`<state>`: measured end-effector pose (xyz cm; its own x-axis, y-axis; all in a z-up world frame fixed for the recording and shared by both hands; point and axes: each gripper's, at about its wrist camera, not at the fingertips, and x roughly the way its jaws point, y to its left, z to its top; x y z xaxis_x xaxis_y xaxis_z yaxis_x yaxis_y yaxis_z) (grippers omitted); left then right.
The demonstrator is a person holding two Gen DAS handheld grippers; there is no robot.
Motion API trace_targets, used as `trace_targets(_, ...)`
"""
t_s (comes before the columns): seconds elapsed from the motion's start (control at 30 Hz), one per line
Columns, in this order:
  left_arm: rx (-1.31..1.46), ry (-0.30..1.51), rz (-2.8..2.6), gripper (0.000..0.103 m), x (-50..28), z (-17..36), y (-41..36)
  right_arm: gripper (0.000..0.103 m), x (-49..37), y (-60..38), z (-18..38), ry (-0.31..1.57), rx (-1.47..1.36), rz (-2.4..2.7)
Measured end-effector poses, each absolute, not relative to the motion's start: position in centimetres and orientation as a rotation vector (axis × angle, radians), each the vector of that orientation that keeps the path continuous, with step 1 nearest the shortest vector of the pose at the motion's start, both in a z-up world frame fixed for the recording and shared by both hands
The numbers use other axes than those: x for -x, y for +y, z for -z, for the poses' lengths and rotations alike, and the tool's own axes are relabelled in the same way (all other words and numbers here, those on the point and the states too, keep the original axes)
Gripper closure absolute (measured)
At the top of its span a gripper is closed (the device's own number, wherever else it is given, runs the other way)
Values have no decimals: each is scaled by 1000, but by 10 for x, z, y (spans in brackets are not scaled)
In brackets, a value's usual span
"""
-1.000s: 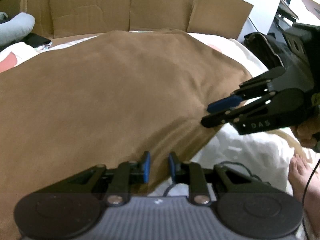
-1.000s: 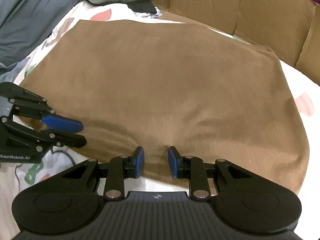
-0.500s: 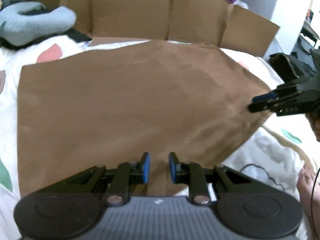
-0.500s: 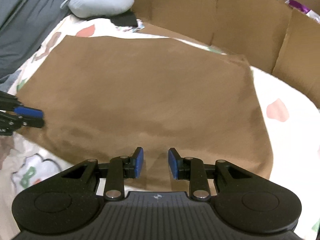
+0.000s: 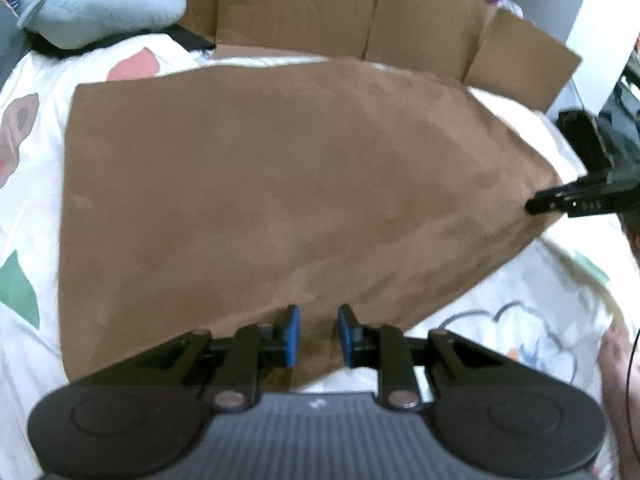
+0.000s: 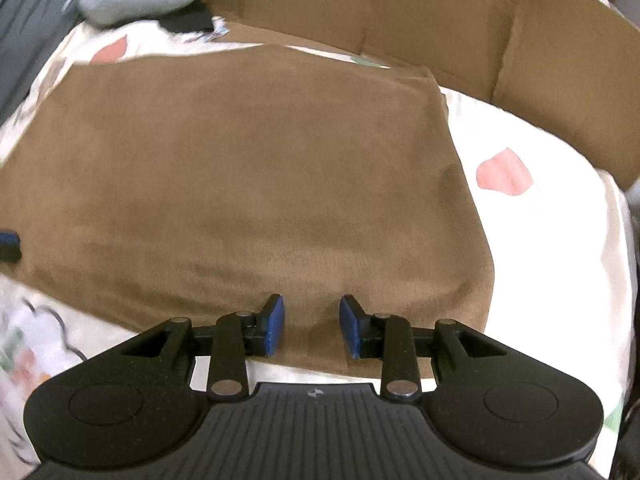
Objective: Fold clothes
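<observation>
A brown cloth lies spread flat on the patterned white bed sheet. My left gripper hovers over the cloth's near edge, open, with only a narrow gap and nothing between its blue pads. My right gripper hangs over the near edge of the same cloth; its jaws are opening and nothing is pressed between them. In the left wrist view the right gripper's tip shows at the cloth's right corner. The left gripper's blue pad peeks in at the left border of the right wrist view.
A folded cardboard wall stands along the far side of the bed. A grey neck pillow lies at the far left. A dark bag sits beyond the right edge, and a person's bare foot rests at the lower right.
Both grippers have drawn back and apart from each other, so more of the cloth and sheet shows. The right jaws stand slightly wider. The cloth has stayed flat.
</observation>
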<state>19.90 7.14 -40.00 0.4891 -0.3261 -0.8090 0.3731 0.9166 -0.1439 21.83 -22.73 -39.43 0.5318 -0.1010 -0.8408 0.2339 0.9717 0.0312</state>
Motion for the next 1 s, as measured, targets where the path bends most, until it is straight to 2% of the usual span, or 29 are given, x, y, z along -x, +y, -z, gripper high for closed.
trace_targets(0.17,-43,939,457,80,-200,393,57,65,-235,-201,372,916,-122,129)
trace_targets(0.43,-55,933,493,80,-209,399,41,67,-266,-139,373,903,-130,-27)
trace_targets(0.67,-16,974,359,78,-211,392,75,70,-286,-101,387,928,-83,-94)
trace_targets(0.8,28,972,282,65,-209,384,103,75,-289,-96,393,945,-78,-92)
trace_targets(0.97,69,983,179,58,-202,377,141,79,-282,-93,398,957,-68,-90)
trace_targets(1.0,84,987,159,54,-199,376,150,79,-281,-92,398,959,-68,-90)
